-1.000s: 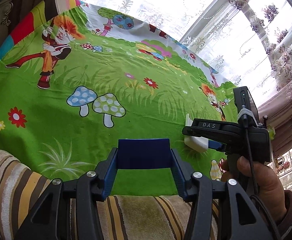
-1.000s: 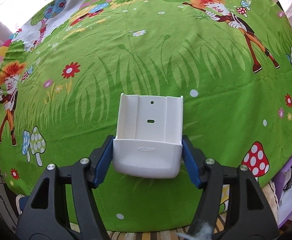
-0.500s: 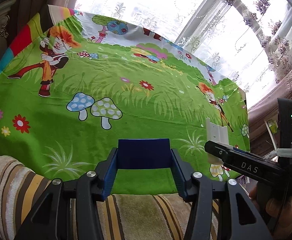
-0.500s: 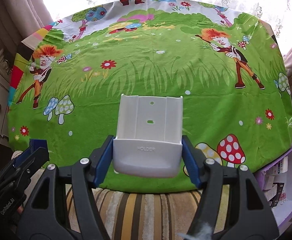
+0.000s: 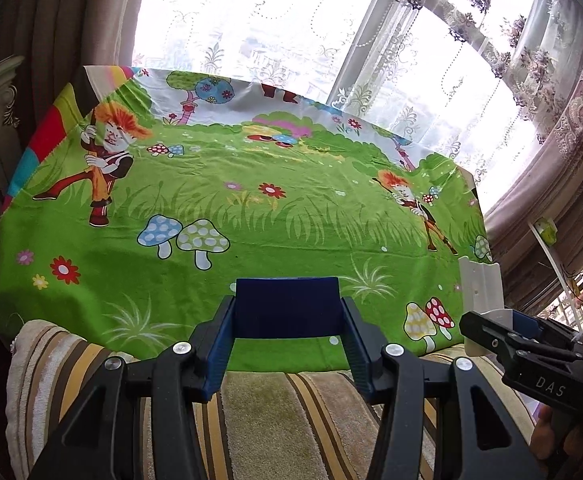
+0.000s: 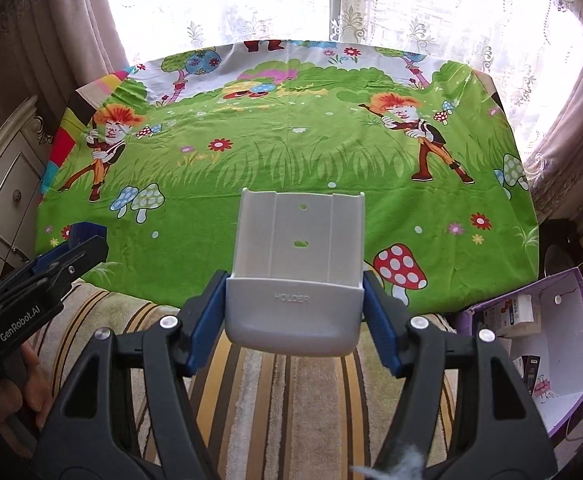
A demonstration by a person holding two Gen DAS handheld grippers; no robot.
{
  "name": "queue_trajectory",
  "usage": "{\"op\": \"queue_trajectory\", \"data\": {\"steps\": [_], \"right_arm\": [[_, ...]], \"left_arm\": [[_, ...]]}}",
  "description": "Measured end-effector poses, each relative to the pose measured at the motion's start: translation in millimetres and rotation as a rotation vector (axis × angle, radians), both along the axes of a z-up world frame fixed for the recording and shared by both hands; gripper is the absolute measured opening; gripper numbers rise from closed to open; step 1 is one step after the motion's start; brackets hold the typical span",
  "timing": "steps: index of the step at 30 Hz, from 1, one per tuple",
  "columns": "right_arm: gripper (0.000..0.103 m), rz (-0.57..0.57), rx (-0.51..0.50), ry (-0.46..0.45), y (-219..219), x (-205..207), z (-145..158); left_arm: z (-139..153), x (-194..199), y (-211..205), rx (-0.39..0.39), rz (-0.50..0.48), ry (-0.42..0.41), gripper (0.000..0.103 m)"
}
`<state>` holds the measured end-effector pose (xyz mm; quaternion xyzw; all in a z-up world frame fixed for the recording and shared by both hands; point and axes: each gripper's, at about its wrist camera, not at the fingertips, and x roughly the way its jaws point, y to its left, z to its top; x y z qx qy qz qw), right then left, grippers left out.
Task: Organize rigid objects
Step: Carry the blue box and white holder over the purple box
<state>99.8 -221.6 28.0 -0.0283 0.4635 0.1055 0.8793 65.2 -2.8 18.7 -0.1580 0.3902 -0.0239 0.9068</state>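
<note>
My left gripper (image 5: pixel 287 344) is shut on a dark blue block (image 5: pixel 287 306), held in the air above the near edge of the table. My right gripper (image 6: pixel 293 316) is shut on a white plastic holder (image 6: pixel 299 264) marked HOLDER, its open back tilting away from me. In the left wrist view the white holder (image 5: pixel 481 288) and the right gripper (image 5: pixel 491 330) show at the lower right. The right wrist view has the left gripper (image 6: pixel 77 254) with the blue block (image 6: pixel 85 232) at its left edge. Both hang over the cartoon-print green tablecloth (image 6: pixel 291 152).
A striped cushion (image 6: pixel 275 392) lies below both grippers at the table's near side. A purple-edged open box (image 6: pixel 547 328) with small packages stands on the right. A pale cabinet (image 6: pixel 7 184) flanks the left. Curtains and a bright window (image 5: pixel 291 28) back the table.
Both grippers have risen and drawn back from the table, so more of the cloth, the cushion and the room shows. The right one has moved further, and its holder has left the cloth.
</note>
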Motion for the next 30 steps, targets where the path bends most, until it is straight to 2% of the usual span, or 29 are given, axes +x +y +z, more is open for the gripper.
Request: {"op": "queue_trajectory", "data": {"steps": [13,21,25,30], "right_arm": [[0.069,-0.034,-0.053,-0.053,-38.6,-42.9,11.4],[0.069,-0.086,-0.088,-0.086,-71.6,-67.3,21.2],[0.069,-0.136,-0.090,-0.086,-99.0,-79.1,25.2],[0.069,-0.222,-0.129,-0.101,-138.7,-96.0,29.4]], "left_arm": [[20.6,-20.6,-45.1,0.069,-0.112,-0.046,0.051],[27.1,-27.8,-90.3,0.064,-0.254,-0.037,0.051],[29.1,-31.1,-117.2,0.038,-0.325,-0.018,0.051],[33.7,-36.6,-161.3,0.057,-0.438,-0.014,0.051]]}}
